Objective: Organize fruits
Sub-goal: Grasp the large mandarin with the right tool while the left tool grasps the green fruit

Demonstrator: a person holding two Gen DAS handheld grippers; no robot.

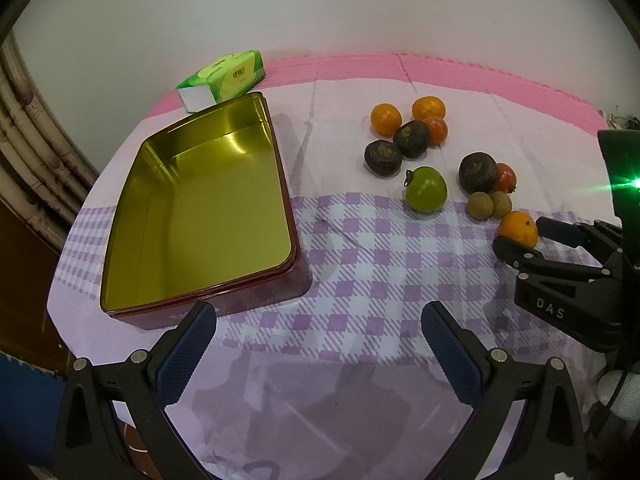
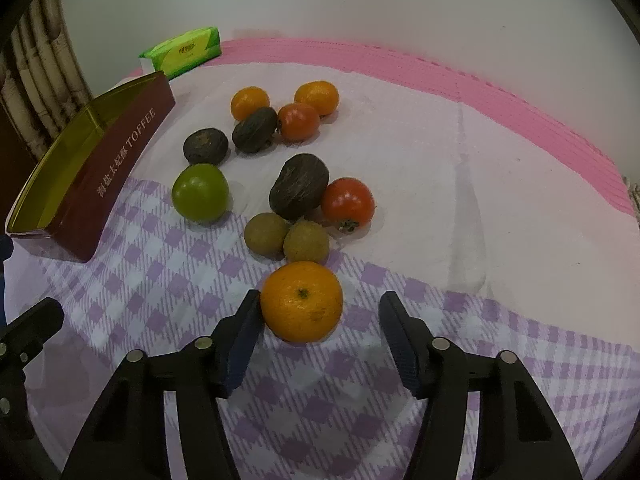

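An orange (image 2: 301,301) lies on the checked cloth, nearest of a cluster of several fruits. My right gripper (image 2: 320,302) is open around it: the left pad touches its side and the right pad stands clear. Beyond it lie two brown longans (image 2: 267,234), a dark fruit (image 2: 299,191), a red tomato (image 2: 347,202), a green tomato (image 2: 200,192), two more dark fruits and more orange ones (image 2: 250,102). My left gripper (image 1: 319,312) hangs open and empty over the cloth, near the front corner of the open gold-lined tin (image 1: 208,200). In the left wrist view the right gripper (image 1: 524,236) straddles the orange (image 1: 518,229).
The maroon tin (image 2: 120,160) marked TOFFEE stands left of the fruits with nothing in it. A green tissue pack (image 1: 224,78) lies behind it by the wall. A pink mat (image 2: 400,64) borders the cloth at the back. Bamboo-patterned panelling (image 1: 28,140) rises at the left.
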